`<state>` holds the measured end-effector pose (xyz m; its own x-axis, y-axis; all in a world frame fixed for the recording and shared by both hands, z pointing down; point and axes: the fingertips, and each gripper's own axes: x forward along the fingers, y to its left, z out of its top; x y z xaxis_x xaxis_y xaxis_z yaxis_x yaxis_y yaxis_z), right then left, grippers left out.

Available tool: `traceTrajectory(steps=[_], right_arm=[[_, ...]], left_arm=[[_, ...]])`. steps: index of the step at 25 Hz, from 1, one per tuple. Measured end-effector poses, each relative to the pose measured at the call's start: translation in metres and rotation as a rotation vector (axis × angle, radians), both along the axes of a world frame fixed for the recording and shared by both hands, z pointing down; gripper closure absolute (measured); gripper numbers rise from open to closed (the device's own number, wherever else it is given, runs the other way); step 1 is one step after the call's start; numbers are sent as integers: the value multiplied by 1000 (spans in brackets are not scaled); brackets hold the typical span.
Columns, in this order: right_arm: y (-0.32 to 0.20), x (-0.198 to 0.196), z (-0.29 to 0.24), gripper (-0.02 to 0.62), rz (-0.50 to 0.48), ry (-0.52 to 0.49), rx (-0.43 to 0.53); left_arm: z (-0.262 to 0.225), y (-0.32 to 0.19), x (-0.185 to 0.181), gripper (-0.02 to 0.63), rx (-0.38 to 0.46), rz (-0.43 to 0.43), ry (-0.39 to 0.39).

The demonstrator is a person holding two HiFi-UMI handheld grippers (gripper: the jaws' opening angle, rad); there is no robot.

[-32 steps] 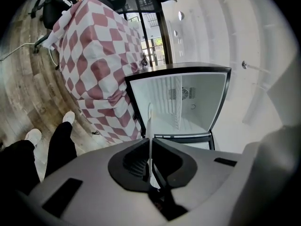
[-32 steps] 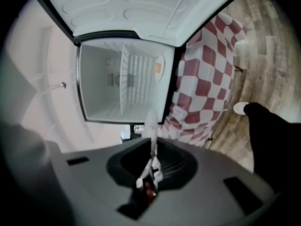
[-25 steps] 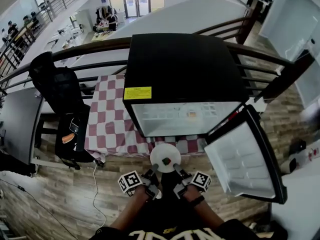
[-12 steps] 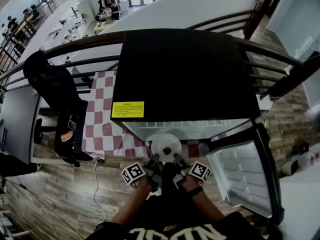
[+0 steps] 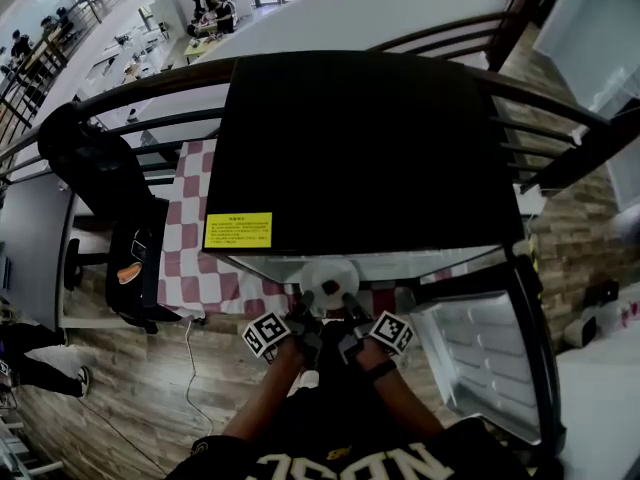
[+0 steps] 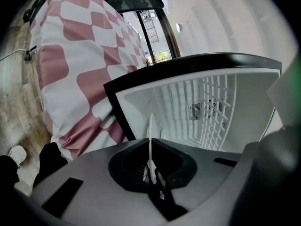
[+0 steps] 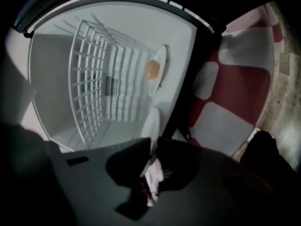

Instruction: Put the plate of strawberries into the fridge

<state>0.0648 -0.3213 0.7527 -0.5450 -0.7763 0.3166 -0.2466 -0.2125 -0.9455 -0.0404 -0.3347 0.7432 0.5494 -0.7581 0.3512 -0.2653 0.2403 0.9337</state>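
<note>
A white plate (image 5: 328, 276) is held level between both grippers at the mouth of the open fridge (image 5: 360, 148). The strawberries on it are too small to make out in the head view. My left gripper (image 5: 306, 302) is shut on the plate's near left rim, which shows as a thin white edge (image 6: 151, 142) between its jaws. My right gripper (image 5: 349, 302) holds the near right rim (image 7: 152, 124). Its jaws have just been opening a little, with the rim still between them. The white fridge interior (image 6: 221, 112) lies straight ahead.
Inside the fridge are a wire shelf (image 7: 94, 79) and another plate with an orange round item (image 7: 152, 69). The fridge door (image 5: 485, 363) stands open at the right. A table with a red-checked cloth (image 5: 195, 263) and a black chair (image 5: 110, 198) stand at the left.
Both grippers have carried the plate forward and lower, from in front of the fridge to its opening. The fridge's black top now hides most of the interior in the head view.
</note>
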Motion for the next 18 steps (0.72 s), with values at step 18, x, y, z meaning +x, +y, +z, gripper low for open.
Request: traceTrajectory(steps=[18], right_arm=[[4, 6, -2, 457, 6, -46, 36]], left_arm=[[12, -25, 2, 577, -1, -133, 44]])
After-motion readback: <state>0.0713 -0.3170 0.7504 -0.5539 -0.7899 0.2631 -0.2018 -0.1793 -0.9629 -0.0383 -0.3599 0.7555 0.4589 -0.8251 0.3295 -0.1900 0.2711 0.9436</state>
